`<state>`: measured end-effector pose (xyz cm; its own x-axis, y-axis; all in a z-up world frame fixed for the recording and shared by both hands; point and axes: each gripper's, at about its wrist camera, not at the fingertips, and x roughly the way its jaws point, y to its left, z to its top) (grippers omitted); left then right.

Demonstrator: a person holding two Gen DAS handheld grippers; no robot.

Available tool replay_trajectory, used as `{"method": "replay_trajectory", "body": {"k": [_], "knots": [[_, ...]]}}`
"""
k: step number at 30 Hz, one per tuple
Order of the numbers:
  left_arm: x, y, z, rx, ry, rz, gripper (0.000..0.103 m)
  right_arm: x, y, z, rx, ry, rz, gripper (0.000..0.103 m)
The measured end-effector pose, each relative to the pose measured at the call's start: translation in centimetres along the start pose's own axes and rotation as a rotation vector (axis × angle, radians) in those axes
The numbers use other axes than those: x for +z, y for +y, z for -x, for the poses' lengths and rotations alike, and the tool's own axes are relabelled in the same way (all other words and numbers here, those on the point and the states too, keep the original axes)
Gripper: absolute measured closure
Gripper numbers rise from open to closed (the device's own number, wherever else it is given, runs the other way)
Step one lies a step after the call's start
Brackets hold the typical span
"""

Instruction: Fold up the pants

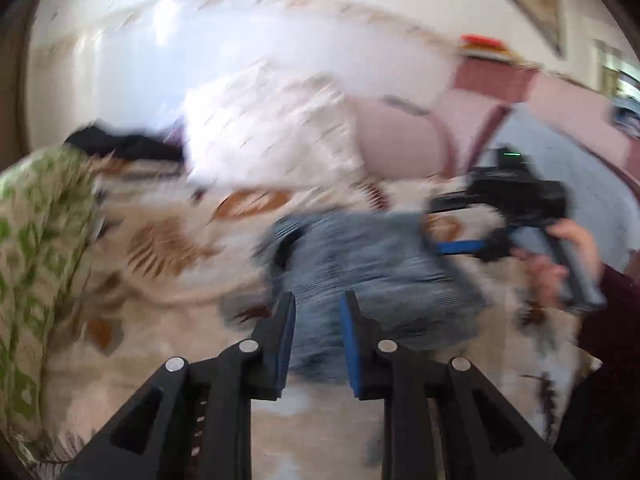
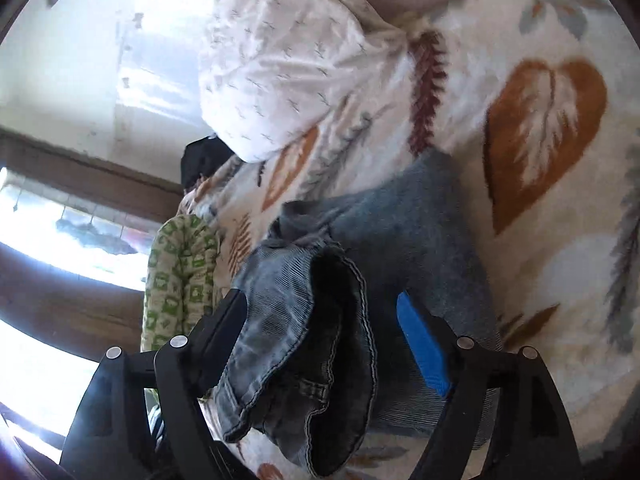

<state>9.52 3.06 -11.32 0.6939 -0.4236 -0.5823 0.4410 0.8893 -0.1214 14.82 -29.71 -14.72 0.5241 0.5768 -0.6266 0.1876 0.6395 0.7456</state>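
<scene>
The grey-blue corduroy pants [image 1: 372,264] lie bunched on a leaf-patterned blanket [image 1: 168,248]; the left wrist view is motion-blurred. My left gripper [image 1: 317,300] is open and empty, just short of the pants. The right gripper [image 1: 436,224] appears at the right in that view, held by a hand. In the right wrist view the pants [image 2: 408,232] fill the centre, with a dark opening of the pants [image 2: 332,320] lying between the jaws. My right gripper [image 2: 322,300] is open wide, its blue pad [image 2: 424,344] at the right, straddling the cloth without closing on it.
A white pillow [image 2: 280,64] lies beyond the pants. A green-patterned cloth [image 2: 180,276] sits at the left edge, also in the left wrist view [image 1: 36,240]. A dark garment [image 2: 200,160] lies behind it. A pink headboard [image 1: 404,140] stands behind the bed.
</scene>
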Motion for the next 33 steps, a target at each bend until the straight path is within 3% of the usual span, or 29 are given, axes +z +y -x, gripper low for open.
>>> {"method": "replay_trajectory", "body": {"k": [3, 5, 7, 9, 12, 13, 18, 23, 25, 27, 30, 33], "knots": [[-0.5, 2.0, -3.3, 0.016, 0.066, 0.039, 0.078, -0.6, -0.9, -2.0, -0.001, 0.026, -0.060, 0.024], [-0.7, 2.3, -5.0, -0.049, 0.109, 0.070, 0.078, -1.1, -1.3, -3.3, 0.053, 0.061, -0.108, 0.024], [-0.9, 1.4, -5.0, -0.081, 0.095, 0.054, 0.078, -1.6, -1.2, -4.3, 0.132, 0.093, -0.140, 0.024], [-1.2, -0.2, -4.5, -0.086, 0.073, -0.013, 0.078, -2.2, -0.2, -4.7, 0.128, 0.084, -0.120, 0.028], [-1.4, -1.7, -4.8, -0.079, 0.080, -0.077, 0.078, -2.5, 2.8, -4.6, 0.019, 0.072, 0.046, 0.079], [-1.4, -2.0, -4.9, -0.085, 0.084, -0.082, 0.078, -2.5, 3.2, -4.3, -0.006, 0.061, 0.061, 0.087], [-0.7, -4.7, -6.1, -0.122, 0.099, -0.118, 0.078, -1.1, 4.2, -1.6, -0.033, -0.054, 0.117, 0.093], [0.2, -8.4, -8.4, -0.172, 0.127, -0.163, 0.078, 1.3, 3.4, 0.9, -0.134, -0.156, 0.154, 0.093], [0.4, -8.5, -9.7, -0.196, 0.144, -0.134, 0.078, 2.2, 2.0, 0.6, -0.160, -0.154, 0.133, 0.093], [0.6, -8.5, -11.1, -0.198, 0.163, -0.112, 0.078, 2.8, 0.5, 0.2, -0.245, -0.161, 0.138, 0.093], [0.7, -8.4, -11.7, -0.189, 0.181, -0.105, 0.077, 3.4, -2.1, -0.5, -0.232, -0.119, 0.083, 0.091], [1.1, -7.5, -9.7, -0.173, 0.159, -0.070, 0.077, 2.7, -0.5, 0.7, -0.241, -0.161, 0.151, 0.090]]}}
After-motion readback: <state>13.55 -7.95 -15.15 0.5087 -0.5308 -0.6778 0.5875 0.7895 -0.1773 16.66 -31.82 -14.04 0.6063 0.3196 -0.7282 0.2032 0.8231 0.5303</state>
